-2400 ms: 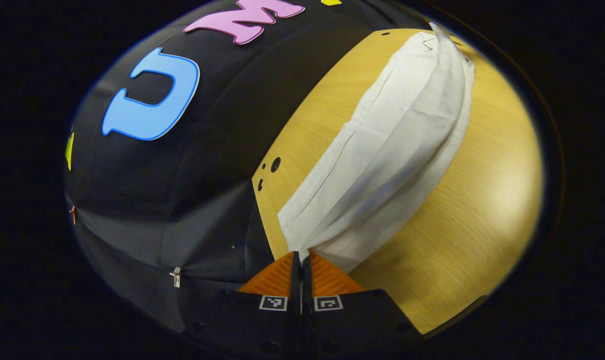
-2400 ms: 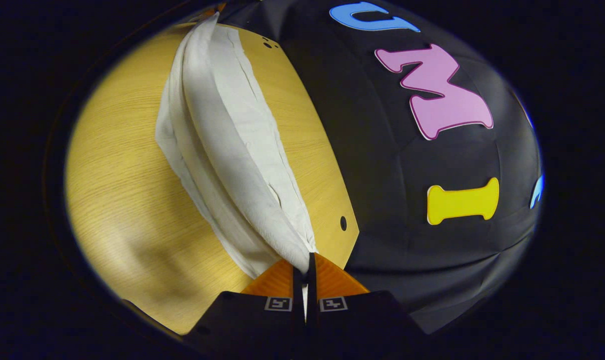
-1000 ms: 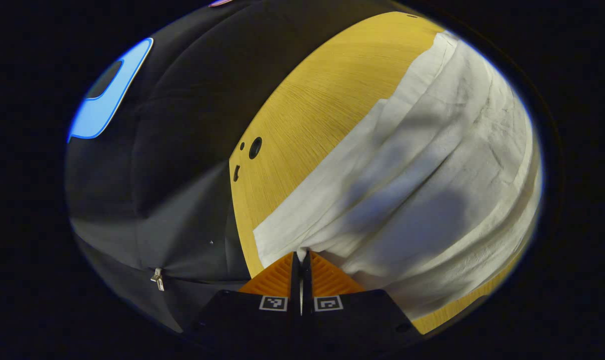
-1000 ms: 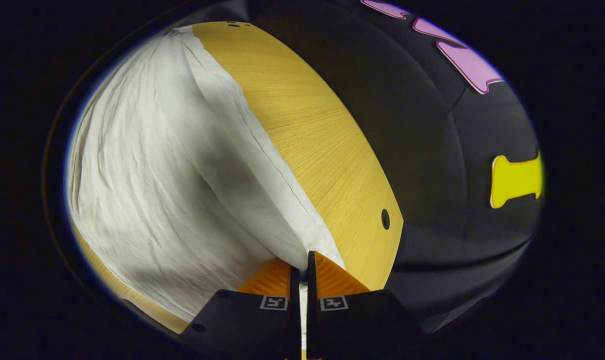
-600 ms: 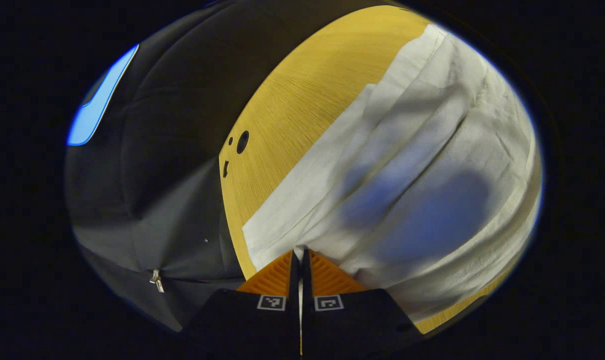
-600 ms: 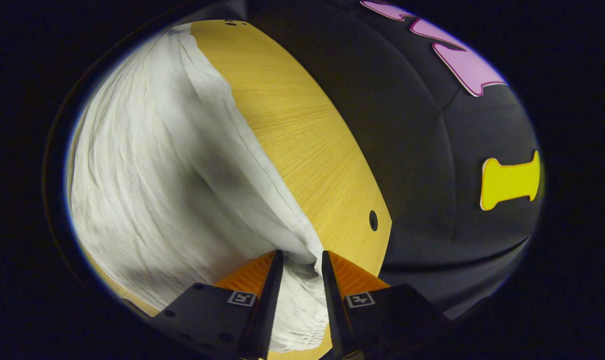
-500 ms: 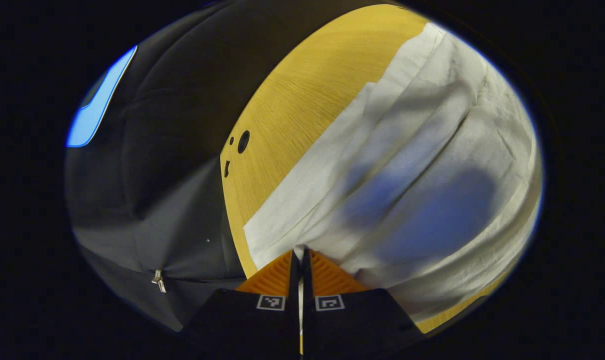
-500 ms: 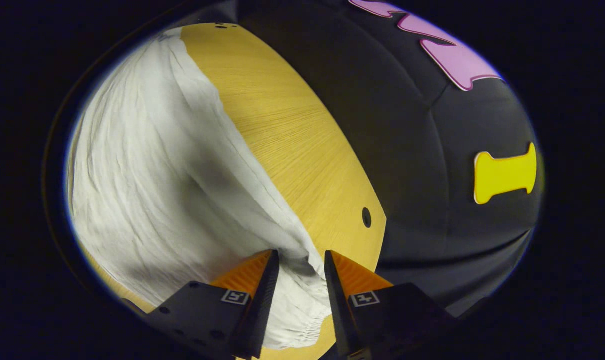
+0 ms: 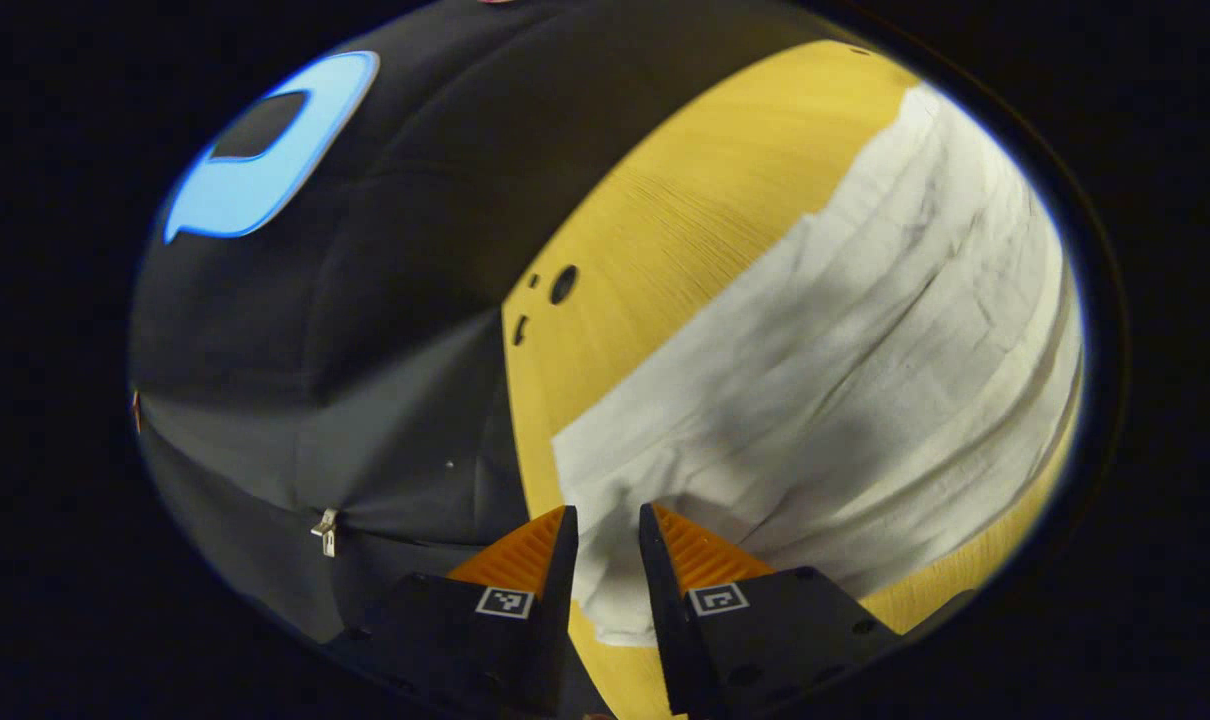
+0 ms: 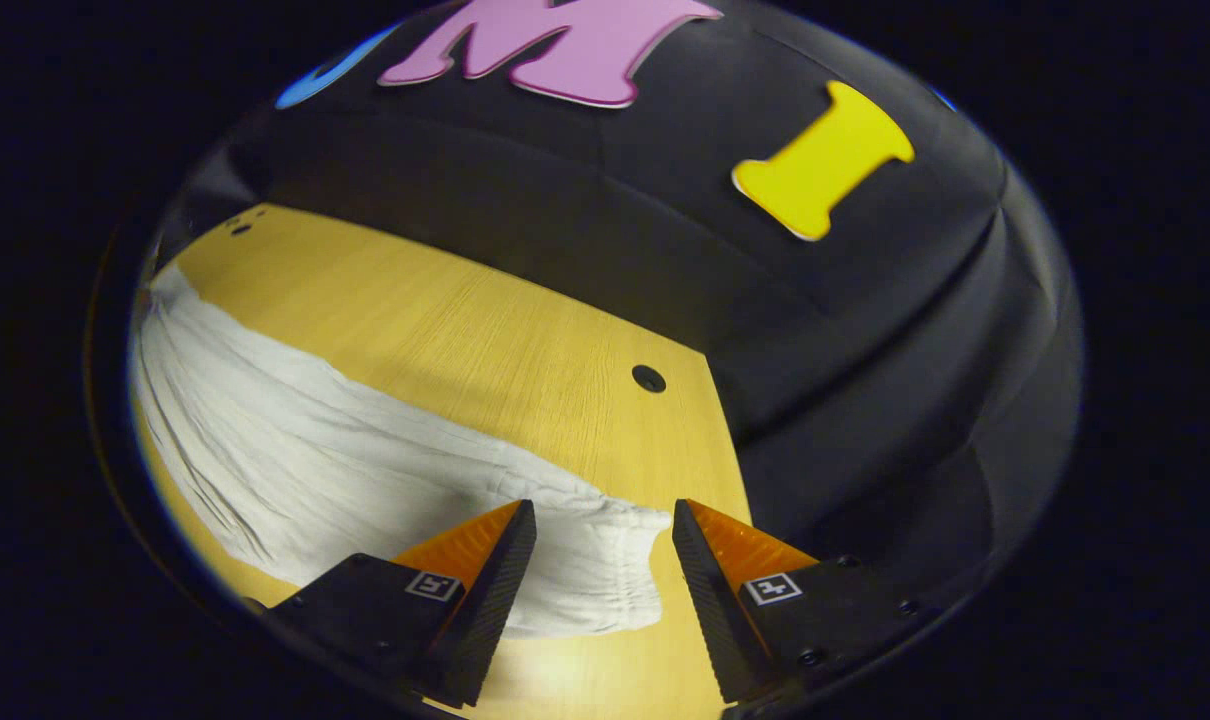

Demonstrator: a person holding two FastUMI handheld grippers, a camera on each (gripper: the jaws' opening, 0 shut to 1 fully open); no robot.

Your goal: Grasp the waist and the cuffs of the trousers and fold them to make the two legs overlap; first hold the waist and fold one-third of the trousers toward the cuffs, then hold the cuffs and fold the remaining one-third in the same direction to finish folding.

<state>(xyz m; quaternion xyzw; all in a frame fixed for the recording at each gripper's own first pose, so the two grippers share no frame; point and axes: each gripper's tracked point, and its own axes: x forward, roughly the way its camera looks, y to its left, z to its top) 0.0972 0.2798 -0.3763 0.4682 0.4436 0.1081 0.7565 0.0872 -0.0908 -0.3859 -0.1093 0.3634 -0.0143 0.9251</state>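
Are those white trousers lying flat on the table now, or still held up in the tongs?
Lying flat. The trousers rest on the table; left tongs and right tongs both stand open.

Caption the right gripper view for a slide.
Open right tongs above the white trousers lying on the wooden table.

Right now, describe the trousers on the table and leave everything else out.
The trousers are off-white, of a thin, creased woven cloth, and lie flat on the wooden table as one long band with lengthwise folds. In the right gripper view, one end has a gathered hem, likely the waist. The left gripper and right gripper are both open, each straddling an end of the cloth without pinching it. Near the left gripper the cloth bunches slightly.
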